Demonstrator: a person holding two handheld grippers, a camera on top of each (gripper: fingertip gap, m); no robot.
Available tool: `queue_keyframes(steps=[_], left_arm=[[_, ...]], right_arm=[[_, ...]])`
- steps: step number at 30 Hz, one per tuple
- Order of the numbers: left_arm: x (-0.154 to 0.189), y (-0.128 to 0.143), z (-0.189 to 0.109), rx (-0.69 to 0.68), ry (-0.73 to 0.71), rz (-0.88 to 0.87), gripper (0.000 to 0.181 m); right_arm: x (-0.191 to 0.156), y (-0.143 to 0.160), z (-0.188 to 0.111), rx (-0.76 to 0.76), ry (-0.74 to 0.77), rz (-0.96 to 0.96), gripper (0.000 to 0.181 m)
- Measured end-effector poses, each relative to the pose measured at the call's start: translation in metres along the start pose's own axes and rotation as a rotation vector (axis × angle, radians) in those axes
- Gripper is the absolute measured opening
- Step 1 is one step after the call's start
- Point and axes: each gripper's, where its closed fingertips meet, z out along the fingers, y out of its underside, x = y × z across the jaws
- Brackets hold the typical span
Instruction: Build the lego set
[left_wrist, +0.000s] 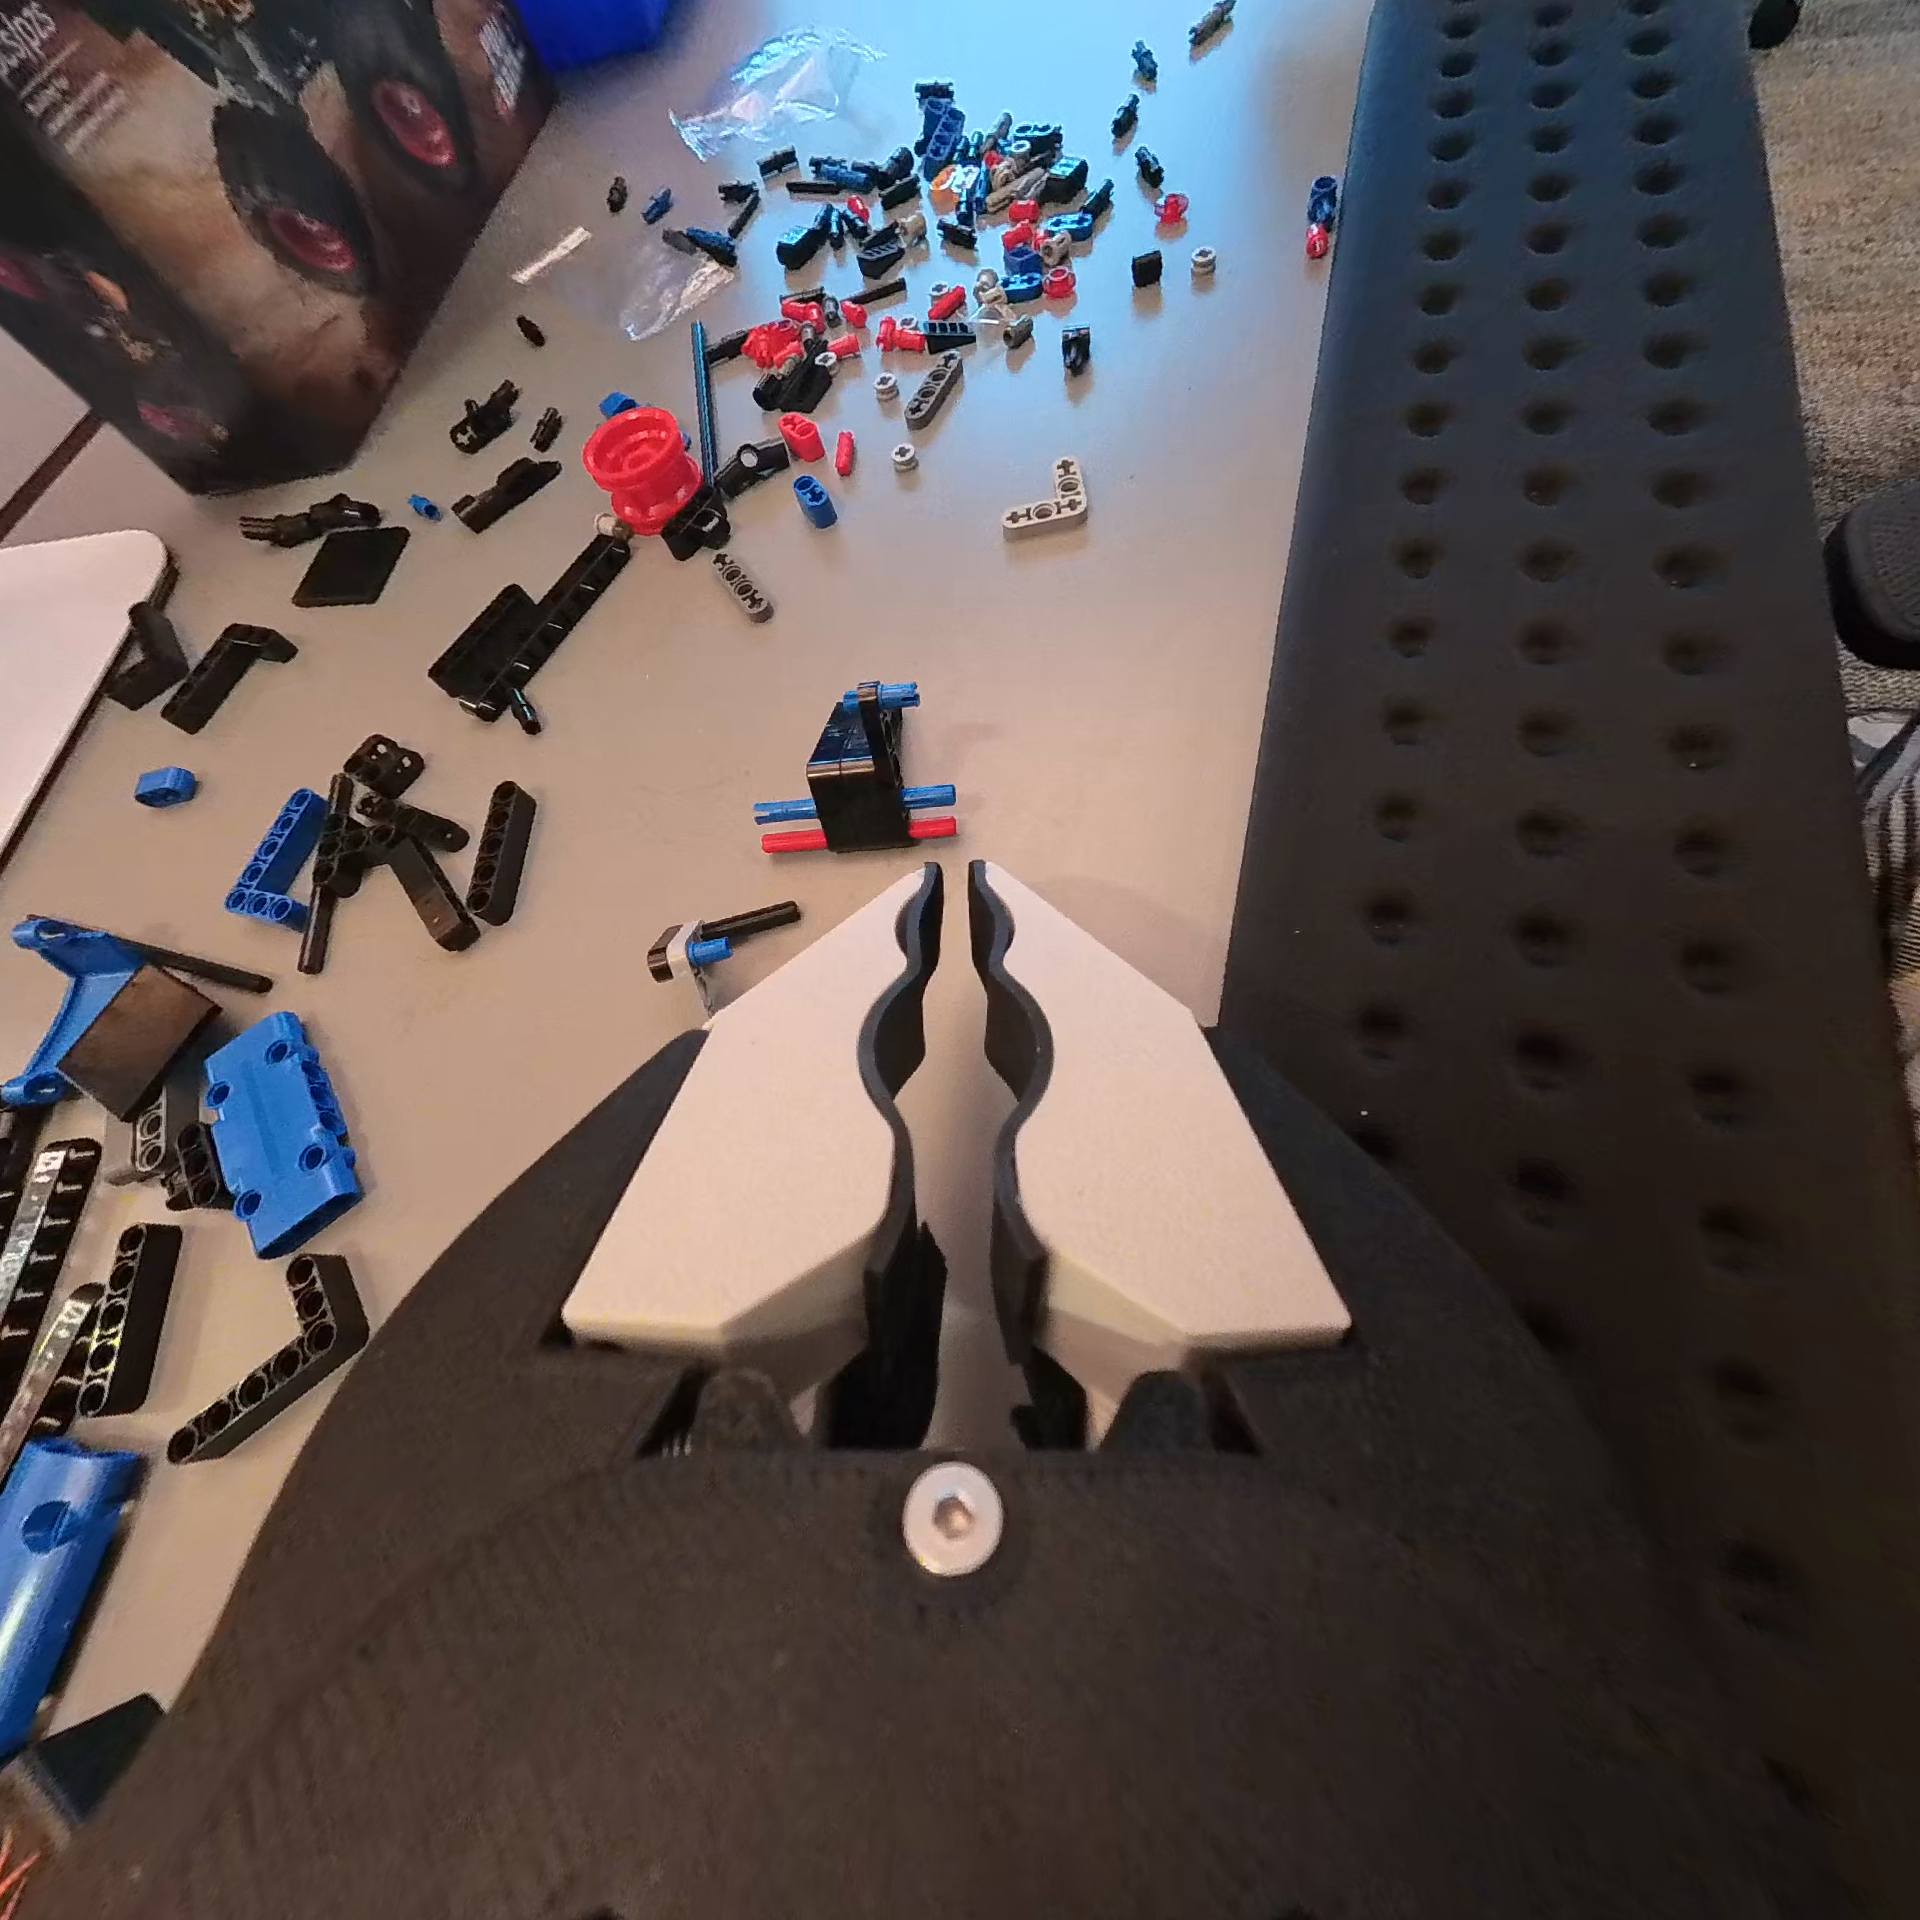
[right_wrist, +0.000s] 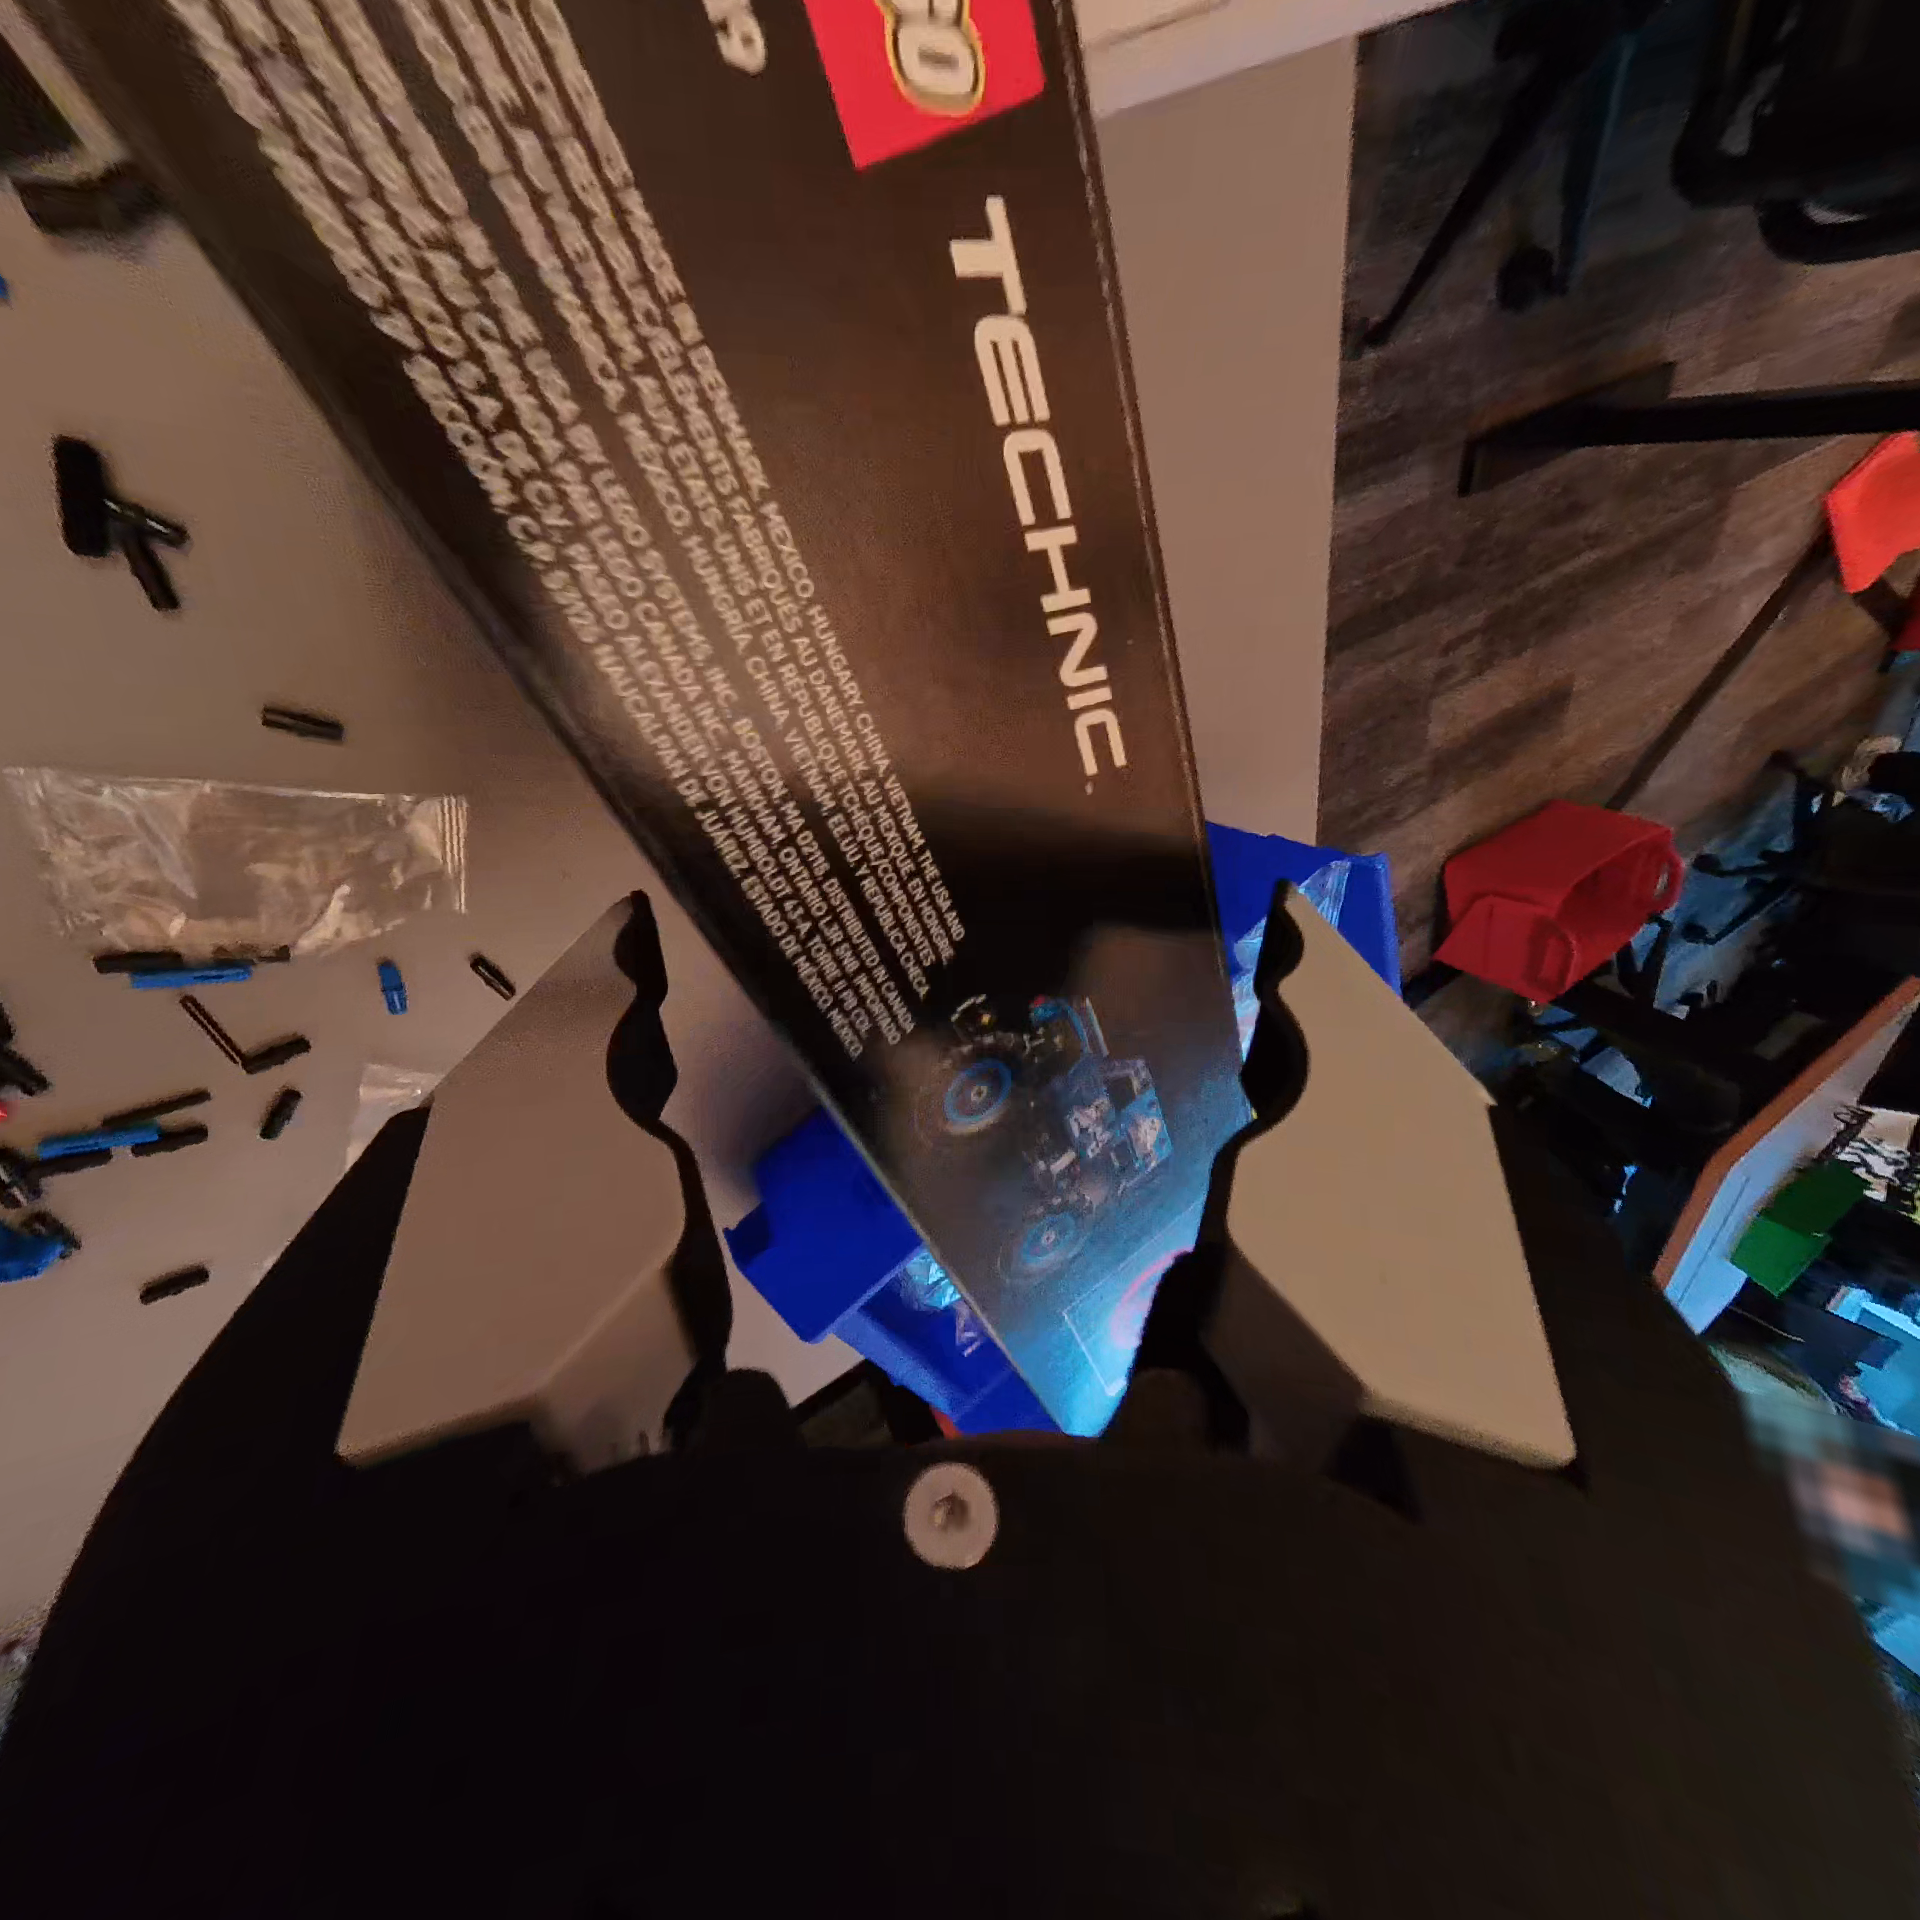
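The build looks only just begun. On the grey table (left_wrist: 1091, 665) one small black block with blue and red pins (left_wrist: 860, 781) stands put together, just past the tips of the left gripper (left_wrist: 956, 878), whose fingers are nearly pressed together and hold nothing. A red wheel hub (left_wrist: 636, 468) sits on a black bit a little farther off, and a long black frame (left_wrist: 530, 634) lies to its left. Most parts are loose: a big heap of small pieces (left_wrist: 935, 249) far away, and blue panels (left_wrist: 278, 1132) and black beams (left_wrist: 499, 852) on the near left. The right gripper (right_wrist: 961, 914) is spread wide with the set's box (right_wrist: 727, 520) between its fingers (I cannot tell if they touch it) above a blue bin (right_wrist: 821, 1247). Nearly all the building is left to do.
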Motion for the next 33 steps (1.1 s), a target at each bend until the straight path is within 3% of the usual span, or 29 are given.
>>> queue_keyframes(steps=[8, 12, 15, 19, 24, 28, 33], left_arm=[[-0.002, 0.0, -0.001, 0.003, -0.012, 0.003, 0.004], [-0.002, 0.0, -0.001, -0.001, -0.018, 0.007, 0.005], [-0.002, 0.0, -0.001, -0.003, -0.02, 0.009, 0.005], [-0.003, 0.0, -0.001, -0.004, -0.025, 0.009, 0.005], [-0.003, 0.001, 0.0, -0.013, -0.03, 0.013, 0.005], [-0.003, 0.003, 0.001, -0.02, -0.026, 0.011, 0.005], [-0.004, 0.004, 0.002, -0.03, -0.026, 0.007, 0.005]], right_arm=[[0.002, 0.002, -0.073, 0.124, 0.185, 0.049, 0.11], [-0.034, 0.005, -0.115, 0.241, 0.209, 0.064, 0.098], [-0.074, 0.016, -0.123, 0.273, 0.169, 0.072, 0.086], [-0.12, 0.037, -0.105, 0.296, 0.069, 0.156, 0.07], [-0.167, 0.074, -0.055, 0.269, -0.128, 0.303, 0.064], [-0.196, 0.112, -0.006, 0.176, -0.259, 0.428, 0.064], [-0.209, 0.133, 0.027, 0.173, -0.339, 0.536, 0.052]])
